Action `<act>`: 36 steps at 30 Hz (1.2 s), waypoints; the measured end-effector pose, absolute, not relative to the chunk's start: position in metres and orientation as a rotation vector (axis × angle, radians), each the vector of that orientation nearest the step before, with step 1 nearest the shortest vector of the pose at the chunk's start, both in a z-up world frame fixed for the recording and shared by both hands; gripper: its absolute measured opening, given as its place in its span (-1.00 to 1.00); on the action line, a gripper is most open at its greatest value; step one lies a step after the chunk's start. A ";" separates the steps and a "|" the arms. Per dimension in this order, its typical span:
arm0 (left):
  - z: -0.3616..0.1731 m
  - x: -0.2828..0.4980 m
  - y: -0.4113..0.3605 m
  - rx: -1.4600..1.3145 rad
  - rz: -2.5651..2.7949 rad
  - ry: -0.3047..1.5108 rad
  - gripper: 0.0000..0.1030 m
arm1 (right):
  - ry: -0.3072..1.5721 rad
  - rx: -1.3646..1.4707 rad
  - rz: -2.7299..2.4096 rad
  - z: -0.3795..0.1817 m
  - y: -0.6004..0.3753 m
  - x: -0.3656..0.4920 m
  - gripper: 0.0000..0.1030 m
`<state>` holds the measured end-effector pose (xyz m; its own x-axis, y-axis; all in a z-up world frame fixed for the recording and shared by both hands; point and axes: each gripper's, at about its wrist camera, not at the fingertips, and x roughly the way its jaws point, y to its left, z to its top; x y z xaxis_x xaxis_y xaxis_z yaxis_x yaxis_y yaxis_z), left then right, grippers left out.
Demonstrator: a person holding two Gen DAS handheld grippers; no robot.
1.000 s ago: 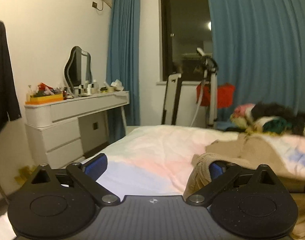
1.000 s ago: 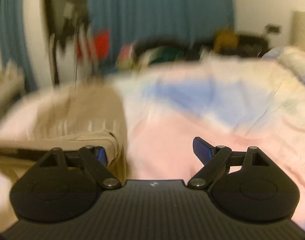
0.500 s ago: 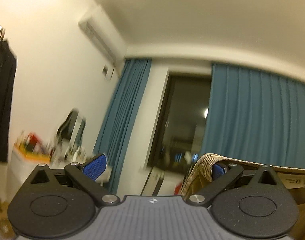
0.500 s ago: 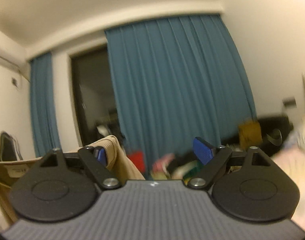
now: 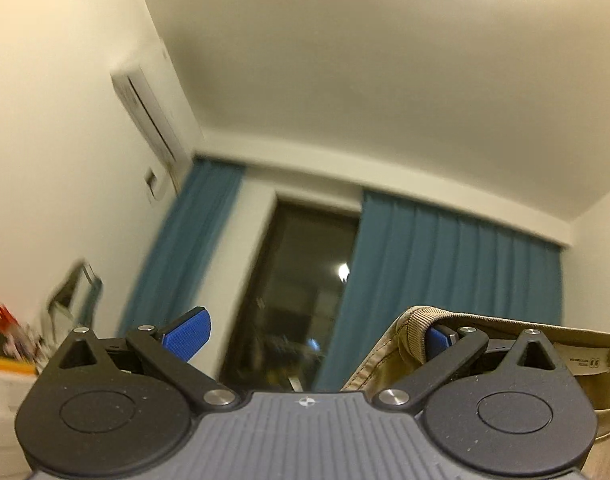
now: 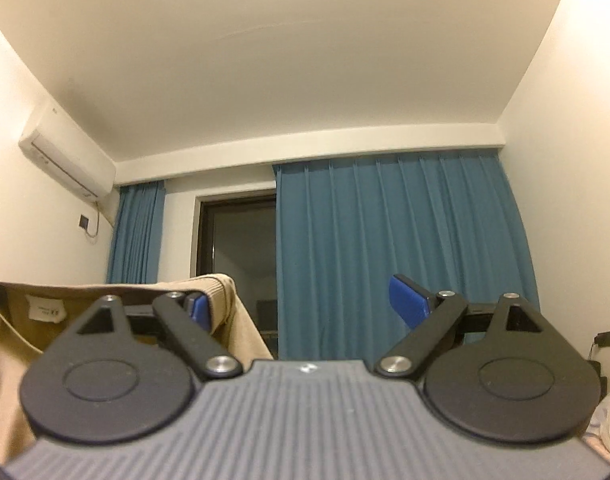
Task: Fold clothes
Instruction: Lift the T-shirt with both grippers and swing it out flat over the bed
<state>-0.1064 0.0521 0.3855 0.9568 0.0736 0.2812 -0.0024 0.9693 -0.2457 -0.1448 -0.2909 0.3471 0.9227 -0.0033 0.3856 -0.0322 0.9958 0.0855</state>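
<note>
Tan garment point(image 5: 389, 354); teal curtains point(image 6: 385, 248); blue fingers point(image 6: 407, 306); white ceiling point(image 6: 305, 60).

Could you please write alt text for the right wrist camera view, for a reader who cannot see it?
The right gripper stands open, with the ribbed edge of a beige garment hooked over its left finger and hanging down, a white label showing inside. Behind it are blue curtains, a dark window, a wall air conditioner and the ceiling.

Garment point(image 5: 393, 364) draped over left claw's point(image 5: 313, 334) inner finger
</note>
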 end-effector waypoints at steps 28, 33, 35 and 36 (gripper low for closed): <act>0.034 0.553 0.062 -0.184 0.193 0.446 1.00 | 0.375 0.110 -0.180 0.027 -0.283 0.459 0.70; -0.084 0.622 0.075 -0.152 0.127 0.764 0.96 | 0.669 0.074 -0.093 -0.075 -0.278 0.537 0.70; -0.116 0.636 0.079 -0.109 0.100 0.879 0.93 | 0.780 0.053 -0.034 -0.101 -0.273 0.555 0.70; -0.124 0.640 0.082 -0.082 0.087 0.907 0.94 | 0.798 0.041 -0.018 -0.105 -0.270 0.557 0.70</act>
<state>0.6397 0.0817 -0.1236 0.6131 0.0409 -0.7889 -0.1105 0.9933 -0.0344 0.5569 -0.2701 -0.1049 0.6979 -0.0010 -0.7162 0.0320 0.9990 0.0298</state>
